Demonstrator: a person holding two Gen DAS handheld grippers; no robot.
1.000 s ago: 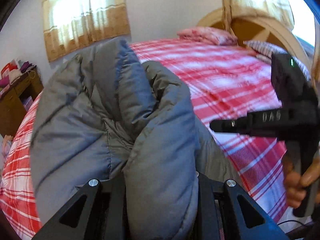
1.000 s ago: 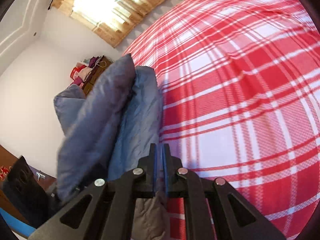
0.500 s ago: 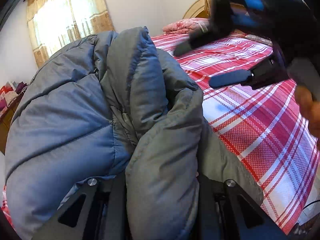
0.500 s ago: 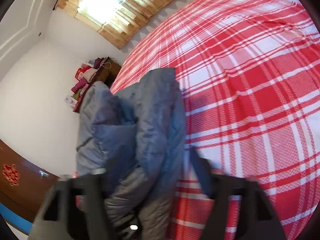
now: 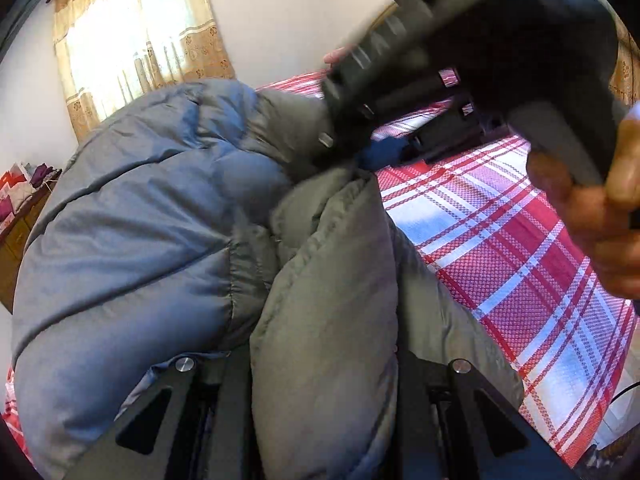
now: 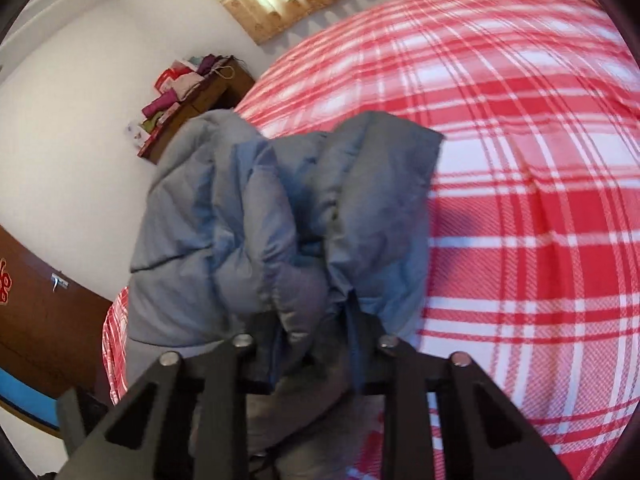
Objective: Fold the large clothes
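Note:
A grey-blue puffer jacket [image 5: 160, 240] hangs bunched above the red plaid bed [image 5: 500, 260]. My left gripper [image 5: 324, 360] is shut on a thick padded fold of it, and the fabric fills the gap between the fingers. My right gripper [image 5: 360, 156], held by a hand [image 5: 592, 220], reaches in from the upper right onto the jacket's top fold. In the right wrist view its jaws are closing, with the jacket [image 6: 240, 220] gathered and pinched in the right gripper [image 6: 310, 344]. The lower part of the jacket is hidden behind both grippers.
The bed's plaid sheet [image 6: 520, 160] spreads to the right and beyond. A curtained window [image 5: 136, 48] is on the far wall. A wooden cabinet piled with clothes [image 6: 192, 92] stands by the bed's far corner, and dark brown furniture [image 6: 32, 320] is at the left.
The right gripper let go of its thin edge, opened wide, swung across to the jacket's top fold near the left gripper, and closed on it. The jacket bunched up closer to the left camera.

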